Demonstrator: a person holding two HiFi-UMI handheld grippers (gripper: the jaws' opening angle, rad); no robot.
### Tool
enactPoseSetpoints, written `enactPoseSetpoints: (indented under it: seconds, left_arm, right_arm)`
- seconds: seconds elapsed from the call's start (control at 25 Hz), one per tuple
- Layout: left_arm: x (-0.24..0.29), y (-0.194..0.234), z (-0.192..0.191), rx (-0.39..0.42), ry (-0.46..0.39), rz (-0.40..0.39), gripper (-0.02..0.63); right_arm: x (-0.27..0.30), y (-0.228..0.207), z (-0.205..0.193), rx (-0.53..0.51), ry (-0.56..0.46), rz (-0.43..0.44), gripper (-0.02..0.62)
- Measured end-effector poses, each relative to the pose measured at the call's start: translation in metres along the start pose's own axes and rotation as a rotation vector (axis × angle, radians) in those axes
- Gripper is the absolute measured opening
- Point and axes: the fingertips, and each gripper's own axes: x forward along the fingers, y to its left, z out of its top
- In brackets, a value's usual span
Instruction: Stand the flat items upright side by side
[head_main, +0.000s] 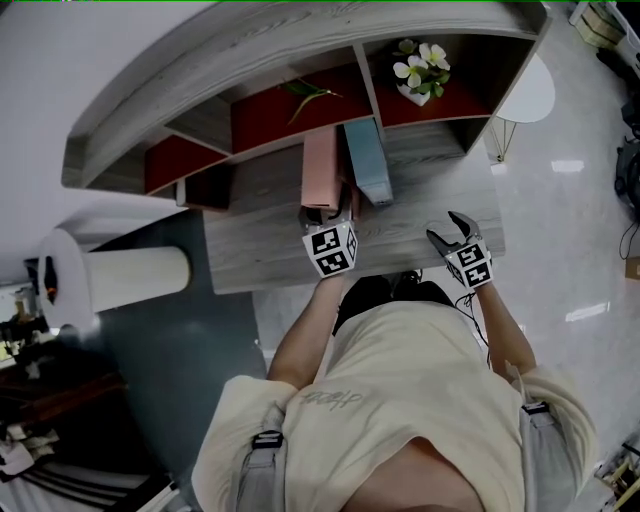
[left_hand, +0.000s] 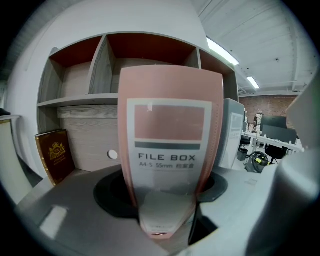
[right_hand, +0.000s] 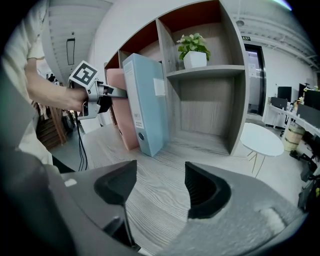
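A pink file box (head_main: 320, 170) stands upright on the wooden desk (head_main: 260, 250), its labelled spine (left_hand: 170, 150) facing me. My left gripper (head_main: 325, 215) is shut on that spine, a jaw pressed against each side low down (left_hand: 162, 192). A light blue file box (head_main: 368, 160) stands upright right beside it, on its right (right_hand: 145, 105). The pink box (right_hand: 117, 110) shows behind the blue one in the right gripper view. My right gripper (head_main: 450, 228) hovers over bare desk to the right, open, with nothing between its jaws (right_hand: 160, 187).
A shelf unit with open cubbies backs the desk; a potted white plant (head_main: 420, 70) sits in the right upper cubby. A brown book (left_hand: 55, 155) leans at the left. A round white side table (right_hand: 260, 140) stands off the desk's right end.
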Motion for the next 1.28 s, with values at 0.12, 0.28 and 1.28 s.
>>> enactPoseSetpoints:
  seconds: [0.12,0.28,1.28]
  left_arm:
    - [0.006,-0.005,0.001,-0.009,0.013,0.01,0.308]
    - [0.018,-0.02,0.006,-0.039,0.012,-0.022,0.333]
    - [0.005,-0.044,0.003,0.079,0.04,-0.731,0.376]
  right_arm:
    - [-0.005,-0.002,-0.005,0.012,0.023,-0.012,0.293]
    - [-0.008,-0.01,-0.007,0.03,0.036,-0.044,0.291]
    - [-0.002,0.007,-0.003,0.095,0.045,-0.094,0.291]
